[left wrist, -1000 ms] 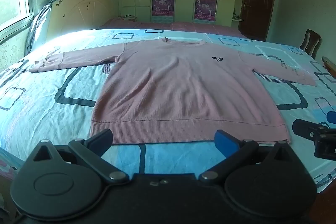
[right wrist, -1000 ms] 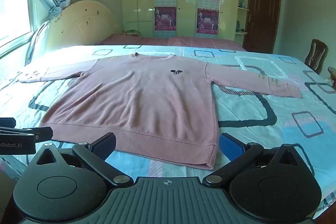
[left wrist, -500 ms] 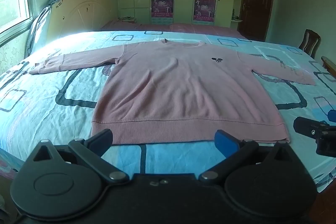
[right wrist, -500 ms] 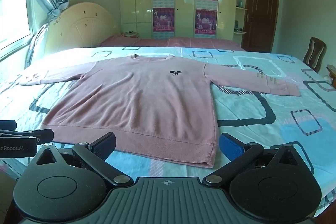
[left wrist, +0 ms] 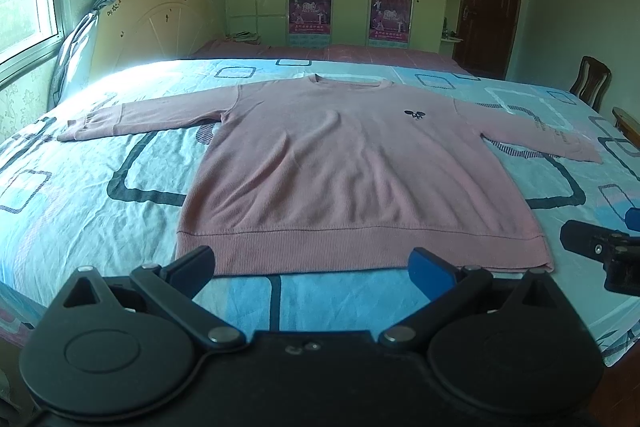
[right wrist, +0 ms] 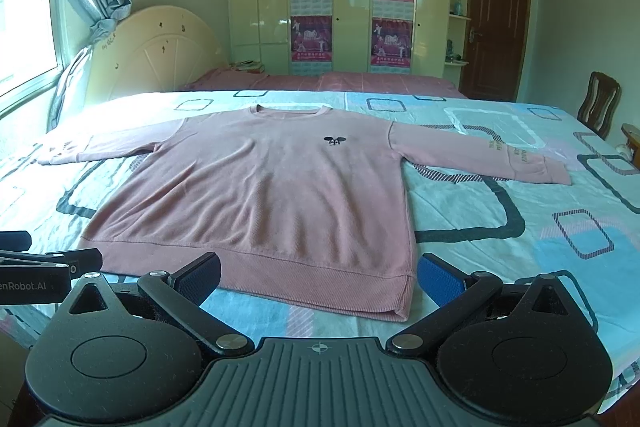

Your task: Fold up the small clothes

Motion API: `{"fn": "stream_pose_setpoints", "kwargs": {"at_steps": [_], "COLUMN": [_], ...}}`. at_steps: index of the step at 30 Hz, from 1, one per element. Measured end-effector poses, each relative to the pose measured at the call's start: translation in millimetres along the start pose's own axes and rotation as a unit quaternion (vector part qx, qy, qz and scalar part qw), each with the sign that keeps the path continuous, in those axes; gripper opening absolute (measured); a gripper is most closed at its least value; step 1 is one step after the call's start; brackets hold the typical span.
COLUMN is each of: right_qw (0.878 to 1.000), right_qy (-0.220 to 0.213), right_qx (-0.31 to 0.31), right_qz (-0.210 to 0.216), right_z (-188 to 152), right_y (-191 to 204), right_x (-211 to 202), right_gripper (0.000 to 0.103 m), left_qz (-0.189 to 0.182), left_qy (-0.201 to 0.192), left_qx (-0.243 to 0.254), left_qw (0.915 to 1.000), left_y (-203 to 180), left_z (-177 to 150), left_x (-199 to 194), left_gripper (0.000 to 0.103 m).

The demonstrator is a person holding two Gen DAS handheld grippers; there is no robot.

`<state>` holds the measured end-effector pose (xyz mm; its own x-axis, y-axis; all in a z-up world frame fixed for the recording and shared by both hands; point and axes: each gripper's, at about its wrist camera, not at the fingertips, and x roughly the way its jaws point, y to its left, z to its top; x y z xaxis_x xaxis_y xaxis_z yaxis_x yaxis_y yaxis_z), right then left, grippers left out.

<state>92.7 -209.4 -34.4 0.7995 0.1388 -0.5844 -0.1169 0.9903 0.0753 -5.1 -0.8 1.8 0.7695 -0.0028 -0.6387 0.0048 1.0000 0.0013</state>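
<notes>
A pink knit long-sleeved sweater (left wrist: 352, 171) lies flat on the blue patterned bedsheet (left wrist: 92, 207), with the left gripper (left wrist: 312, 265) and right gripper (right wrist: 319, 277) both spread wide, empty, near its hem.

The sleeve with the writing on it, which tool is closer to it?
Right. The right tool sits at the hem corner below that sleeve; the left tool sits farther over, at mid-hem.

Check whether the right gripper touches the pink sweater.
Apart: the right wrist view shows the right gripper open, with bedsheet visible before the pink sweater hem.
</notes>
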Motion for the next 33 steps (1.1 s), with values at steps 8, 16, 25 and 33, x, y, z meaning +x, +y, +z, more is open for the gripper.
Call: {"fn": "stream_pose_setpoints", "kwargs": {"at_steps": [8, 16, 25, 33], "right_qw": [1.0, 1.0, 1.0, 1.0], "right_qy": [0.0, -0.002, -0.002, -0.001], "right_qx": [0.001, 0.001, -0.001, -0.002], "right_qz": [0.0, 0.0, 0.0, 0.0], "right_z": [0.4, 2.9, 4.0, 4.7], "right_y": [0.0, 1.3, 2.2, 4.1], "right_x": [0.3, 0.1, 0.1, 0.9], "right_gripper": [0.103, 0.103, 0.103, 0.103], "left_qz": [0.001, 0.0, 0.001, 0.001], "left_qy": [-0.002, -0.002, -0.001, -0.001], "left_qx": [0.001, 0.001, 0.003, 0.004], "left_qw": [1.0, 1.0, 1.0, 1.0], "left_y": [0.3, 1.4, 2.6, 4.8], "left_z": [0.5, 1.0, 1.6, 1.6], "left_x": [0.1, -0.5, -0.8, 0.0], "left_gripper": [0.103, 0.103, 0.103, 0.103]}}
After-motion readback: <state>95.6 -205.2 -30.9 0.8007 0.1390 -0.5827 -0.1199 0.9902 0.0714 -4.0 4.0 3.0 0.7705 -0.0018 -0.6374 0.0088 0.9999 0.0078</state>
